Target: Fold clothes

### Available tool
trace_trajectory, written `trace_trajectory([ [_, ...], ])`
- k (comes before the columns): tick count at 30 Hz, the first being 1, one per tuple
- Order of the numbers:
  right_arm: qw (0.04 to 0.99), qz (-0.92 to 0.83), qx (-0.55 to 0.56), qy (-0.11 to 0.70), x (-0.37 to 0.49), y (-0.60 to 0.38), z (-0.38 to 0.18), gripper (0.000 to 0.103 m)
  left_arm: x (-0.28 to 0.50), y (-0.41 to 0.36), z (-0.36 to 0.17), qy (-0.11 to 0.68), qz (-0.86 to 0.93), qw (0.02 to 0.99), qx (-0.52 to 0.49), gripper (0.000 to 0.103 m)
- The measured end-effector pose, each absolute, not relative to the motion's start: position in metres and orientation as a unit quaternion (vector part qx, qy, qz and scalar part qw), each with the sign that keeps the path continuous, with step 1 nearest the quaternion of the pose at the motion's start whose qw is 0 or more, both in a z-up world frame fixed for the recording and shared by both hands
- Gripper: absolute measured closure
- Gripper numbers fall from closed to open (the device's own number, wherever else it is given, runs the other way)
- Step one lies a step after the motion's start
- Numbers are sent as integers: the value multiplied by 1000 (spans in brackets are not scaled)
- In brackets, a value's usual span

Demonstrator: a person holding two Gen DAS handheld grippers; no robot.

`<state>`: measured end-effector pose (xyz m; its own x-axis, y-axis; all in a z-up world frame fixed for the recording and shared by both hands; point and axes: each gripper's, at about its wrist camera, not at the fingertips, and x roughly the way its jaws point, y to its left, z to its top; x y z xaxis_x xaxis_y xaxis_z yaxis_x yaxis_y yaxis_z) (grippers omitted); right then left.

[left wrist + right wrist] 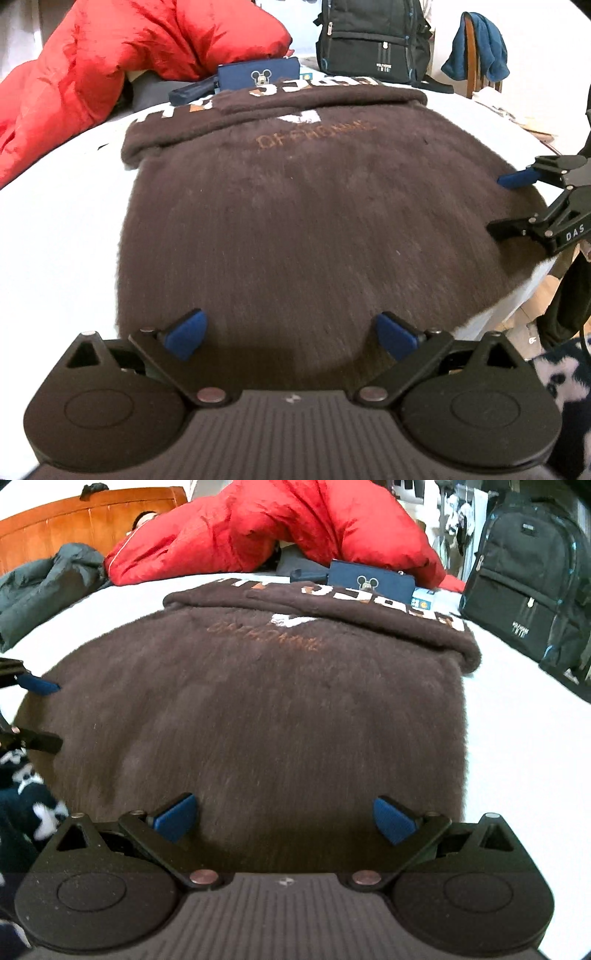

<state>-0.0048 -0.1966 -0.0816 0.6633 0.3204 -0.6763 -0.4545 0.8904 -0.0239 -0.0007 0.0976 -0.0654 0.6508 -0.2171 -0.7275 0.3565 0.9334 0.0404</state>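
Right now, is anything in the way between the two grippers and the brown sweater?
Nothing visible. The left gripper and right gripper are both open, right over the near part of the brown sweater, with only bare fabric between their pads.

Sweater [295, 206] lies on bed [55, 229], backpack [373, 40] behind.
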Motion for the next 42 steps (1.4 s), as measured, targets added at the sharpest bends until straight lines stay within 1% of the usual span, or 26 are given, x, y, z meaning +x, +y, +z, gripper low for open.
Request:
trace_trajectory([
  [8, 904, 223, -125, 342, -14, -185, -72, 0, 6, 79, -43, 342, -155, 922, 98, 5],
  [10, 906, 226, -130, 334, -11, -180, -71, 0, 13, 70, -49, 337, -151, 923, 109, 5],
  [14, 904, 229, -137, 333, -9, -177, -78, 0, 22, 66, -72, 364, -142, 916, 88, 5],
  [20, 904, 236, -148, 325, -20, -187, -88, 0, -3, 62, -79, 359, -131, 916, 119, 4],
  [27, 899, 238, -211, 300, -42, -177, -87, 0, -27, 46, -79, 347, -129, 913, 172, 4],
  [37, 873, 282, -288, 276, -66, -158, -90, 0, -46, 32, -71, 333, -143, 917, 170, 4],
  [42, 839, 294, -388, 243, -74, -137, -102, 0, -47, 32, -66, 326, -141, 919, 171, 4],
])
